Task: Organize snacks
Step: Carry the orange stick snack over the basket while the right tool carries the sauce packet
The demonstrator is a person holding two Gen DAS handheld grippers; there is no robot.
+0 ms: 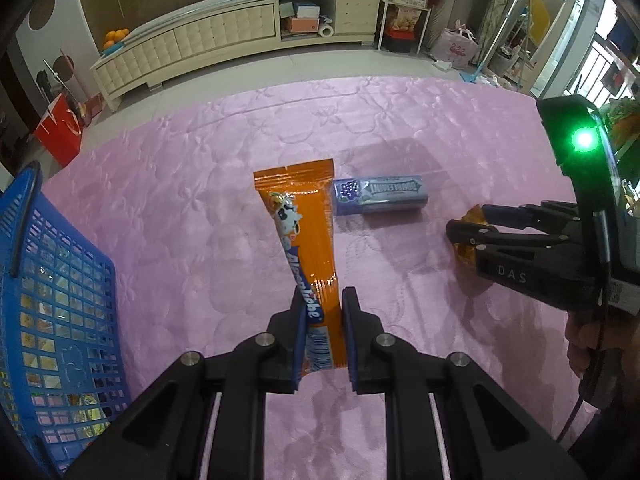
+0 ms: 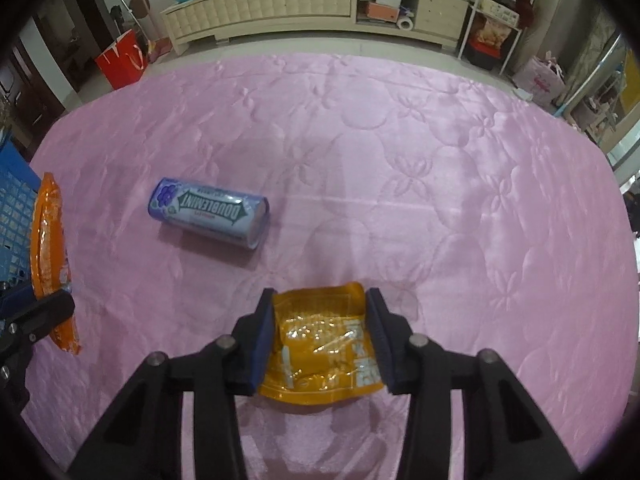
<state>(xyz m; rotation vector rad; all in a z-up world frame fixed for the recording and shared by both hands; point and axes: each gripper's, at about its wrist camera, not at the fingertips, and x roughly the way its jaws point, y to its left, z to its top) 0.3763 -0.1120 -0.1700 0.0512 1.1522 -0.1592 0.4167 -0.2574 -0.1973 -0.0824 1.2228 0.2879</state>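
Observation:
My left gripper (image 1: 323, 300) is shut on a long orange candy packet (image 1: 302, 232) and holds it above the pink cloth; the packet also shows at the left edge of the right wrist view (image 2: 48, 236). My right gripper (image 2: 320, 300) has its fingers against both sides of a yellow snack pouch (image 2: 320, 344) that lies on the cloth; in the left wrist view the right gripper (image 1: 460, 236) is at the right with the pouch (image 1: 466, 250) between its tips. A purple Doublemint gum bottle (image 1: 380, 196) lies on its side between them (image 2: 208, 212).
A blue mesh basket (image 1: 56, 308) holding several snacks stands at the left, its edge visible in the right wrist view (image 2: 12, 208). The pink quilted cloth (image 2: 440, 160) covers the table. Beyond the far edge are a cream cabinet (image 1: 208, 36) and a red bag (image 1: 60, 132).

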